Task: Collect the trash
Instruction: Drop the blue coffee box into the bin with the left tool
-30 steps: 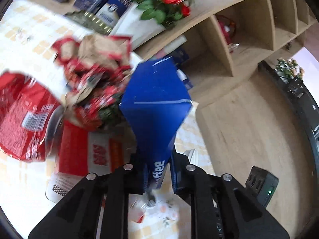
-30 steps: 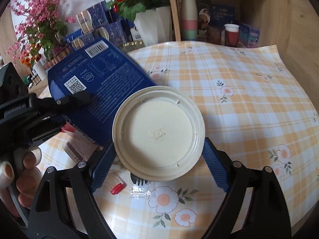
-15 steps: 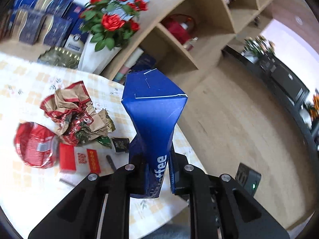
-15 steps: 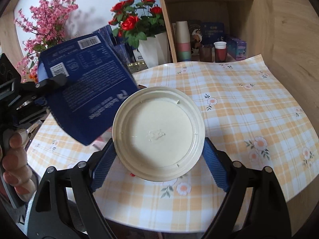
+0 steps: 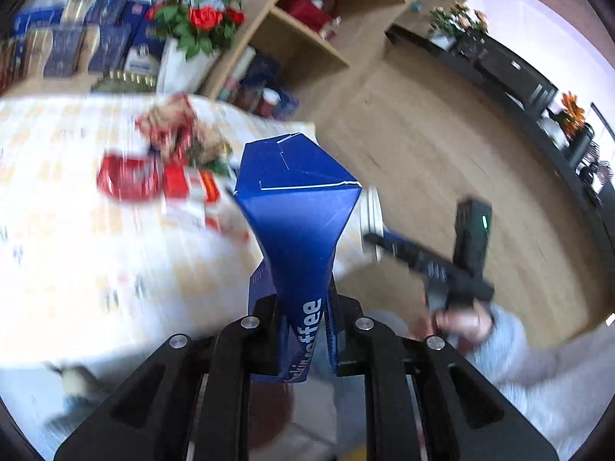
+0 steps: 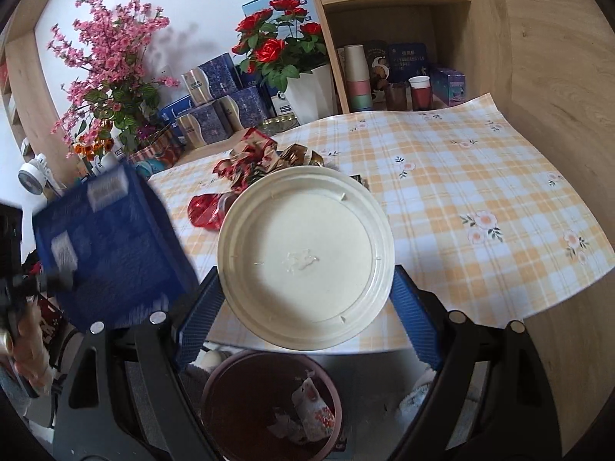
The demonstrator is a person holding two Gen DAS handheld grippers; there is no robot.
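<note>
The left gripper [image 5: 301,340] pinches a flattened blue coffee box [image 5: 298,207]; the right gripper [image 6: 305,307], spread wide, clamps a cream plastic lid [image 6: 305,255]. A dark red bin [image 6: 269,403] sits below the table edge [image 6: 499,307].

Right claw [image 6: 305,303] clamping cream lid [image 6: 305,255], blue carton [image 6: 111,246] left, bin [image 6: 246,403] below

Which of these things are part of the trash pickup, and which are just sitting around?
Part of the job:
- blue carton, in left gripper
- cream plate, in right gripper
- crumpled wrappers
- trash bin

Just lying about:
- rose pot
- stacked cups
- blue tins
</note>
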